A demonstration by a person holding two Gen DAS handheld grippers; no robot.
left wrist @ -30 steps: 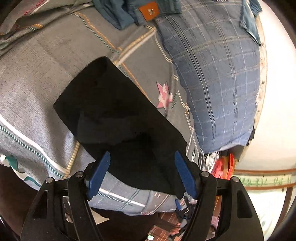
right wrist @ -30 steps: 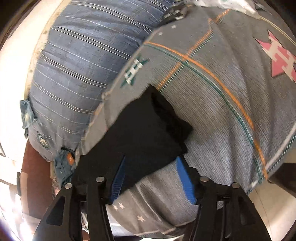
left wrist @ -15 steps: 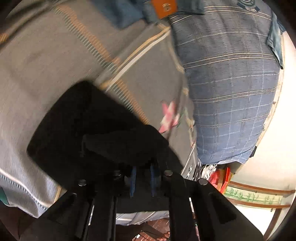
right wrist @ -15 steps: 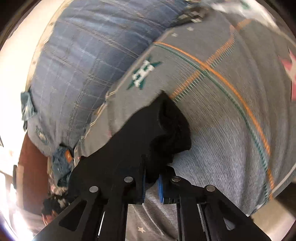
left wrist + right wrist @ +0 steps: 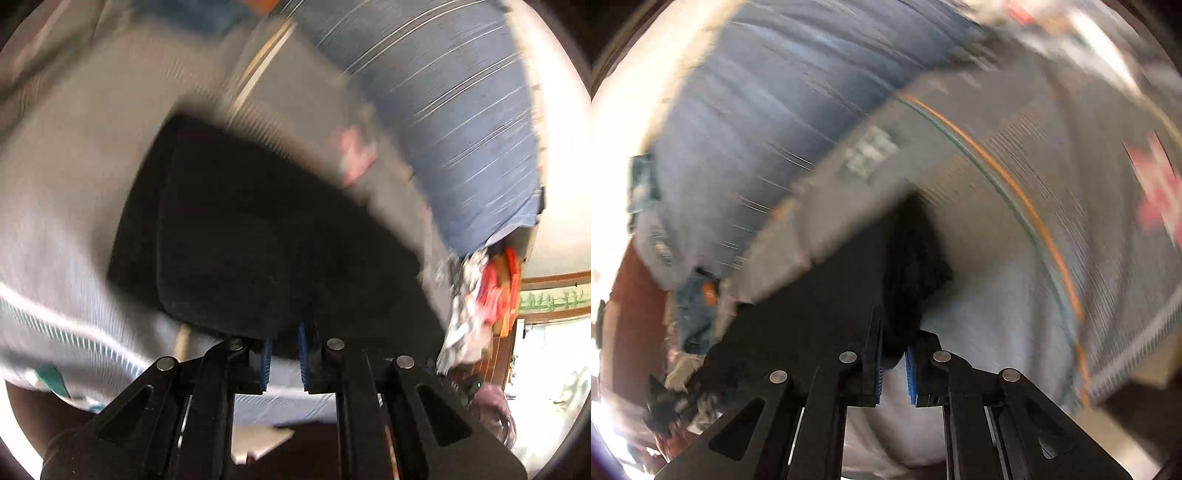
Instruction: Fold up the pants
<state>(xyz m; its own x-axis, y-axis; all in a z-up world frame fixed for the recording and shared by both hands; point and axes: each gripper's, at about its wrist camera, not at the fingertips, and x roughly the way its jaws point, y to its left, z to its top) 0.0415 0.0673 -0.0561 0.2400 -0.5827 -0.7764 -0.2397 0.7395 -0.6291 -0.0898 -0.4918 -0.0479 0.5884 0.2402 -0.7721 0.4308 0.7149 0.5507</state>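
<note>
Black pants [image 5: 258, 236] lie folded on a grey patterned bedspread [image 5: 74, 184]. In the left wrist view my left gripper [image 5: 284, 343] is shut on the near edge of the pants, its blue pads [image 5: 266, 360] pinching the cloth. In the right wrist view the pants [image 5: 912, 266] rise as a bunched dark fold from between the blue pads [image 5: 911, 373] of my right gripper [image 5: 894, 354], which is shut on their edge. Both views are blurred by motion.
A blue checked pillow [image 5: 443, 110] lies past the pants, also in the right wrist view as the pillow [image 5: 746, 122]. Denim clothing [image 5: 698, 314] sits by the bed's edge. Red and white clutter [image 5: 487, 291] lies beside the bed. The bedspread's [image 5: 1071, 221] near edge drops off below.
Both grippers went from open around the pants' edge to shut on it. The left one then dropped lower with the cloth, and the pants now fill more of its view.
</note>
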